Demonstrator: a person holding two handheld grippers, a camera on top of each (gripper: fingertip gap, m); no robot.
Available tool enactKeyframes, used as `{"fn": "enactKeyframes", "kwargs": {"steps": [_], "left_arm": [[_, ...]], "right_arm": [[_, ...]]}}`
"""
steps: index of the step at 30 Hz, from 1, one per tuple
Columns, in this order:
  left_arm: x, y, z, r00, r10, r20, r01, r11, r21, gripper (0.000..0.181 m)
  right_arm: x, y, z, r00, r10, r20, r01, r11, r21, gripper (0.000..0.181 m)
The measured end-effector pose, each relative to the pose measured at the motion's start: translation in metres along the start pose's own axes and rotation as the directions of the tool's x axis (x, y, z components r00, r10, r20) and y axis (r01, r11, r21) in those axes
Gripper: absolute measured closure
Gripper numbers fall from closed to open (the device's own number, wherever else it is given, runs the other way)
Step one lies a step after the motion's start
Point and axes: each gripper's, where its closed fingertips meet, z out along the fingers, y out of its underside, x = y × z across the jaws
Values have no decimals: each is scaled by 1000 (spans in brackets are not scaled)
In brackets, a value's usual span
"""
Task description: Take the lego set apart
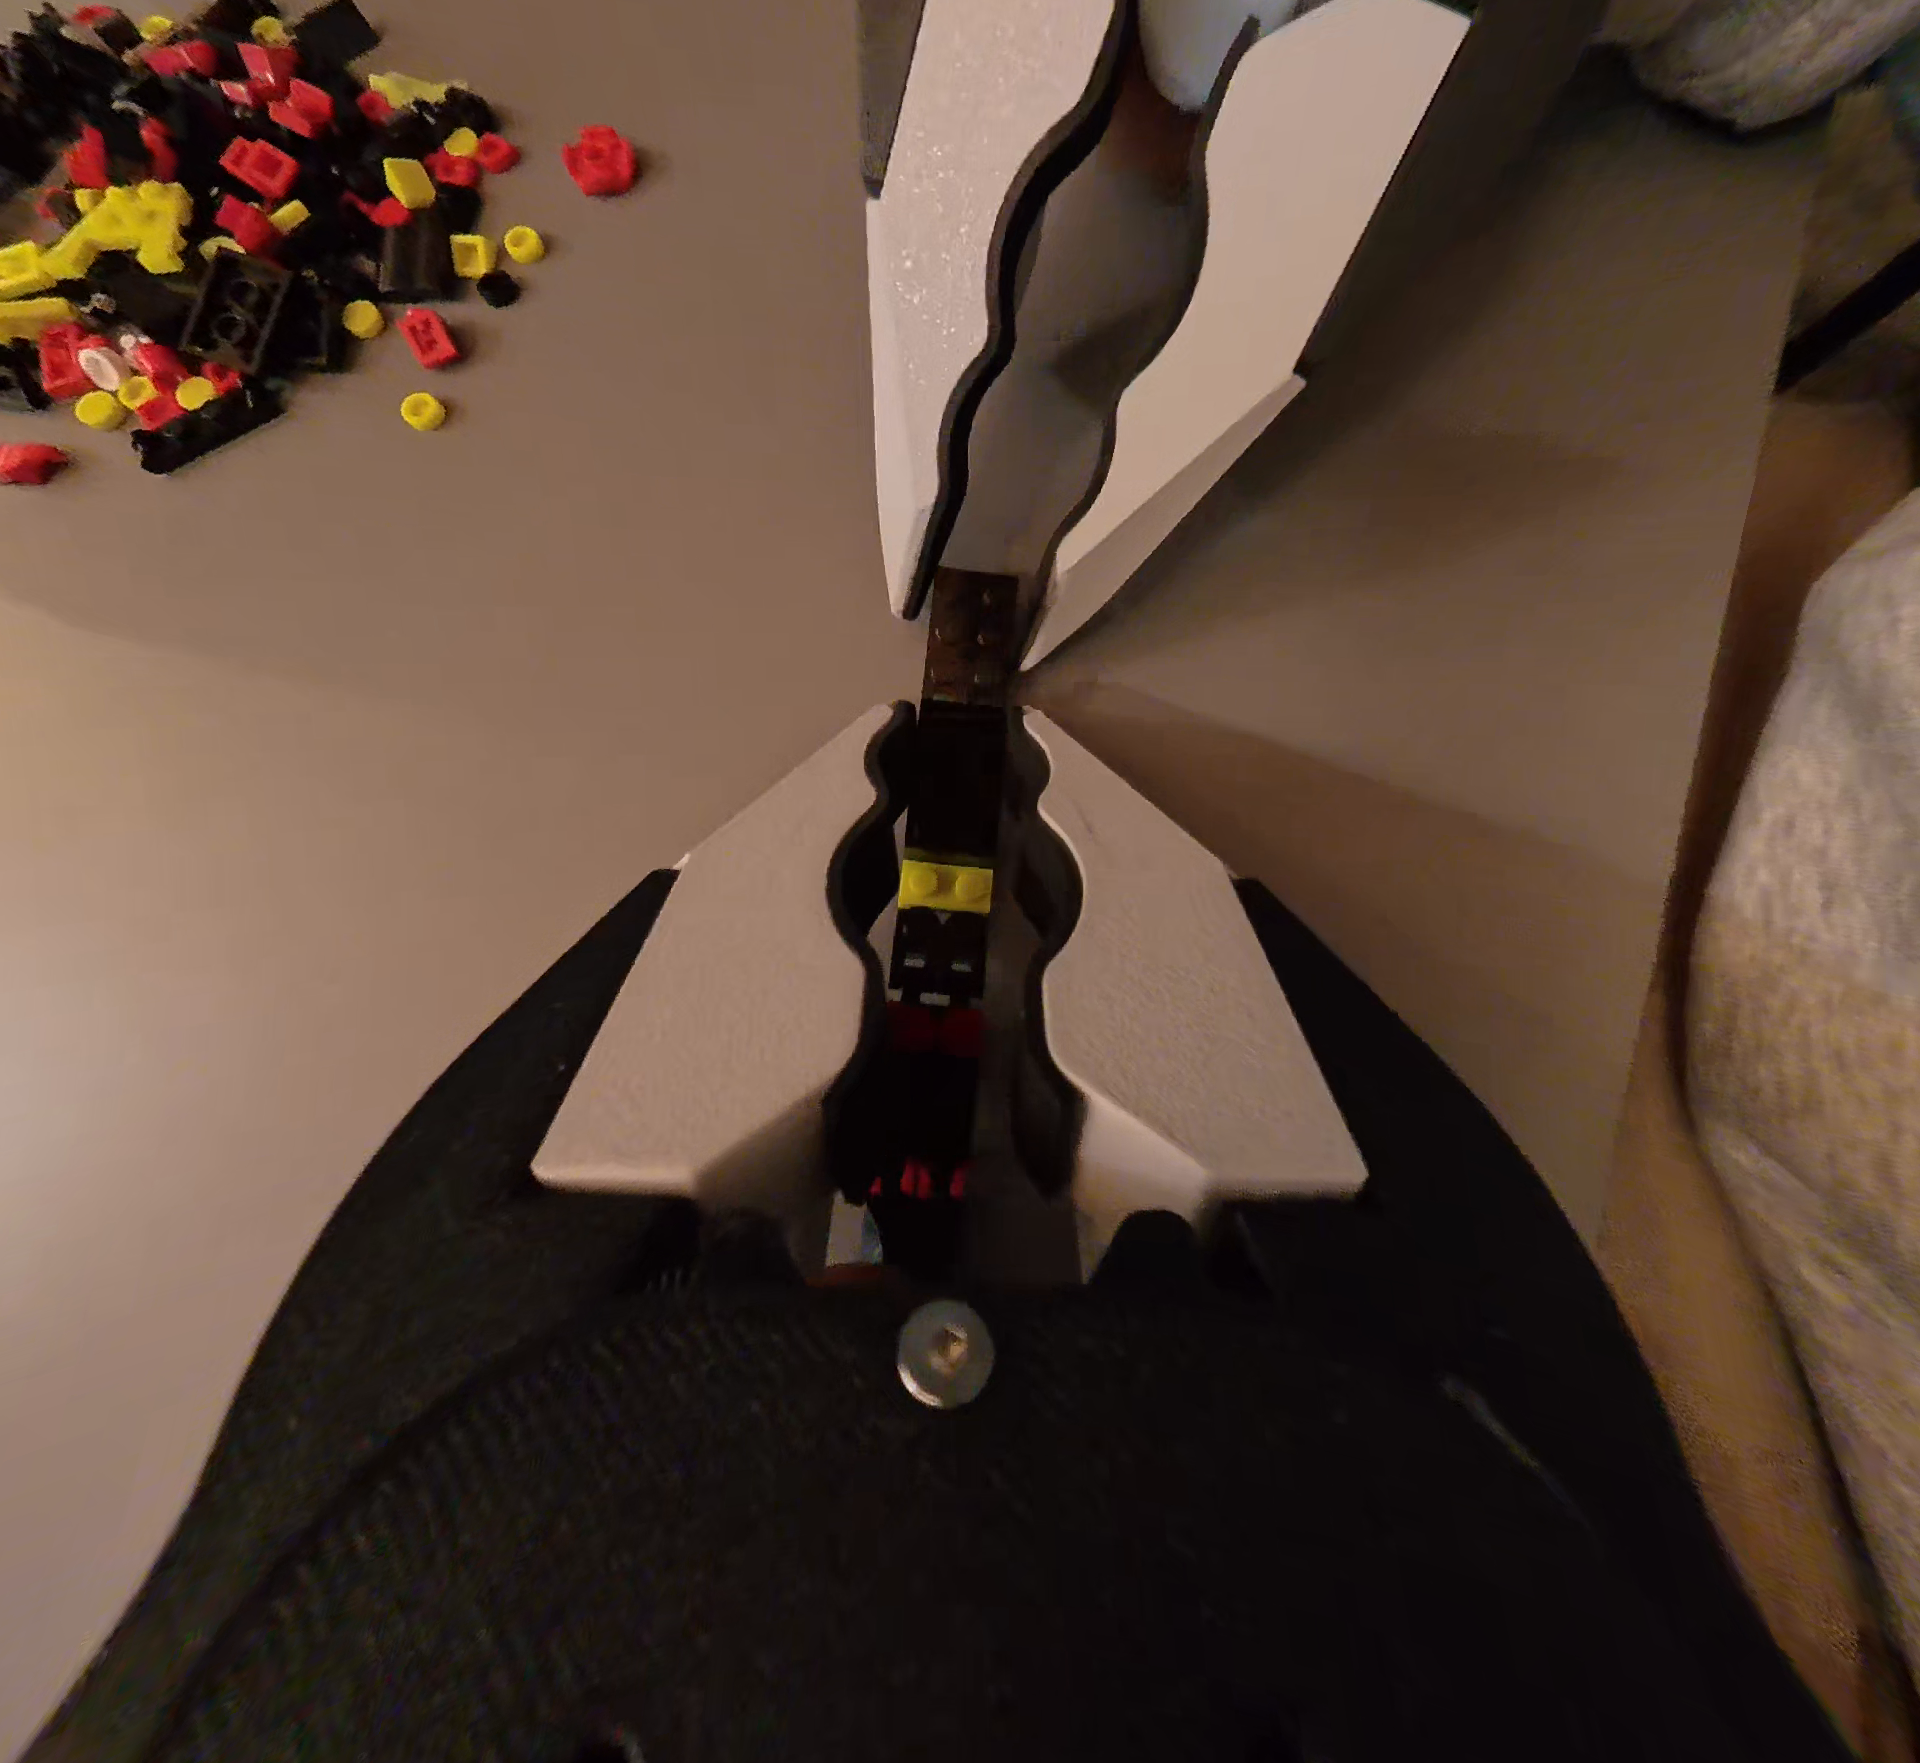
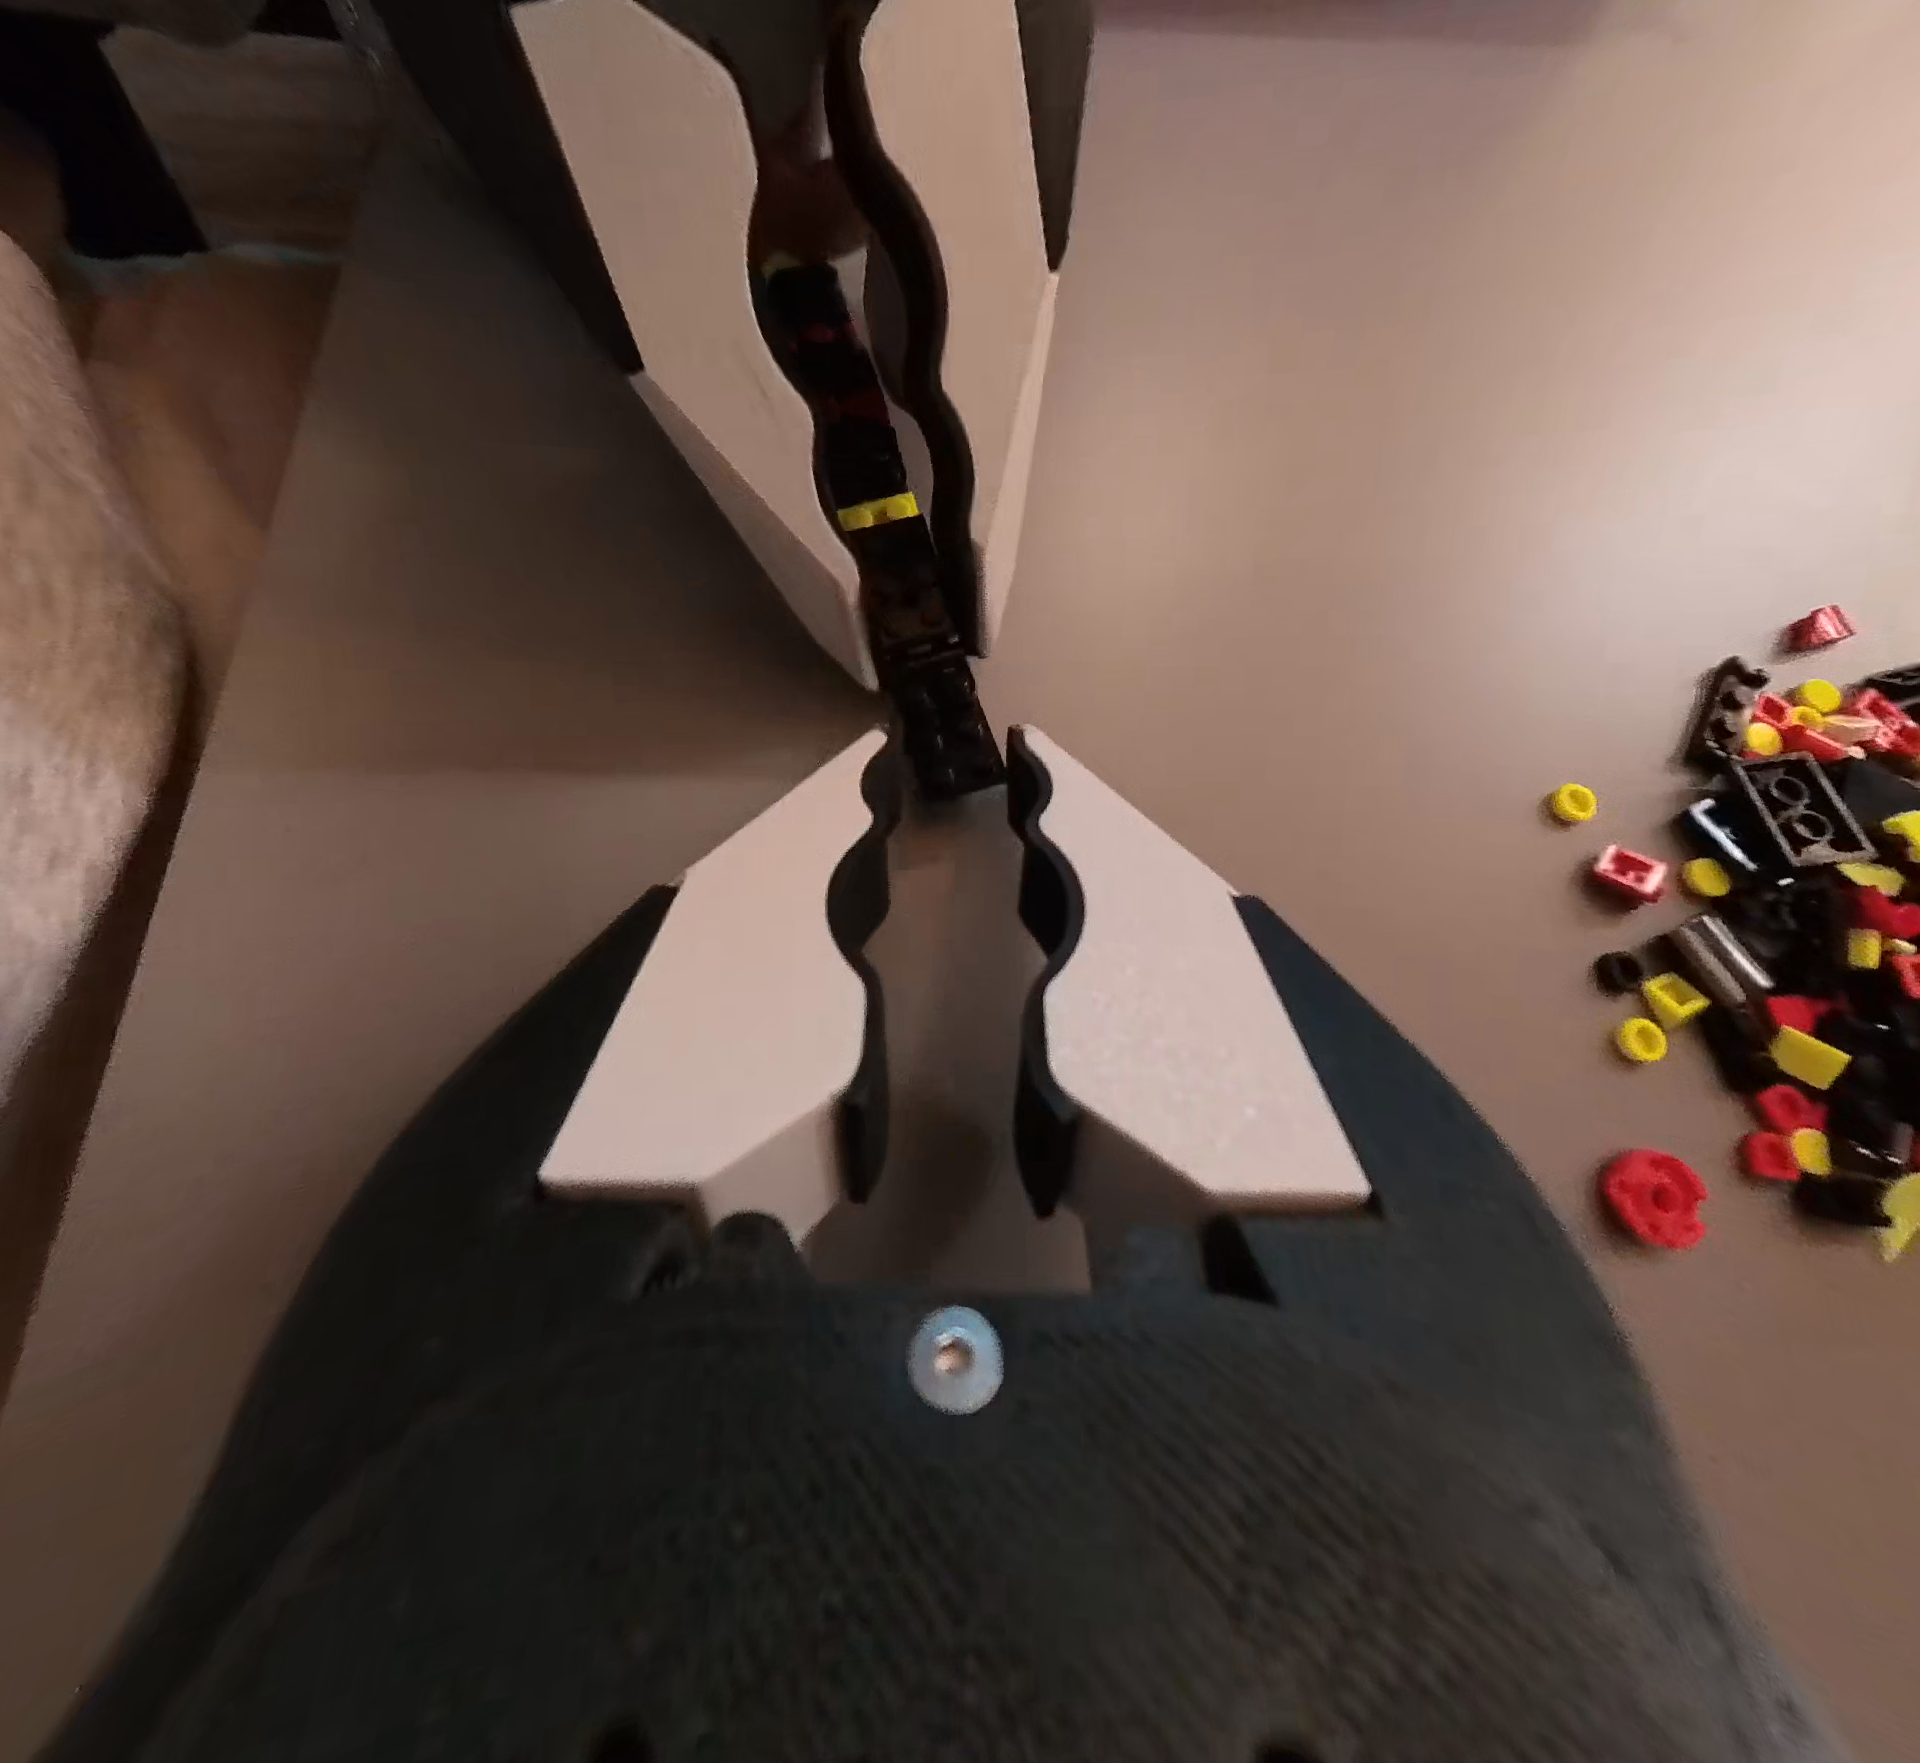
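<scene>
A long, narrow stack of black plastic lego bricks with a yellow band and red bits [image 1: 940,944] is sitting at the centre of both views, clamped along its length between the closed fingers of the left hand-held gripper [image 1: 961,711]. Its black far end is sticking out into the right hand-held gripper [image 2: 945,737] — in the left wrist view those fingers are pinching it, while in the right wrist view they are standing slightly apart around it, so the grip cannot be told. A heap of loose red, yellow and black bricks [image 1: 208,227] is lying on the brown worktop [image 1: 416,778], upper left of the left view.
</scene>
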Motion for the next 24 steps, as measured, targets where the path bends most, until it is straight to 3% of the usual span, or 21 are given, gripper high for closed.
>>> {"fn": "enactKeyframes", "kwargs": {"steps": [1, 7, 14, 17, 20, 24], "left_arm": [[1, -3, -2, 1000, -10, -13, 10, 1000, 28, 163], [1, -24, -22, 992, -74, -100, 94, 972, 214, 164], [6, -35, -32, 961, -153, -231, 218, 933, 288, 165], [9, -42, -37, 915, -227, -333, 334, 890, 312, 165], [9, -49, -42, 853, -305, -423, 454, 834, 314, 165], [8, -65, -58, 701, -384, -601, 648, 694, 313, 165]], "right_arm": [[0, -3, -2, 1000, 13, 5, -13, 1000, 22, 164], [3, -26, -21, 987, 152, 61, -161, 968, 193, 164], [0, -37, -30, 967, 242, 84, -256, 928, 271, 164], [-1, -41, -36, 952, 282, 122, -306, 902, 305, 164], [0, -35, -38, 965, 247, 85, -260, 928, 266, 171], [13, -47, -52, 973, 231, 1, -216, 907, 361, 164]]}}
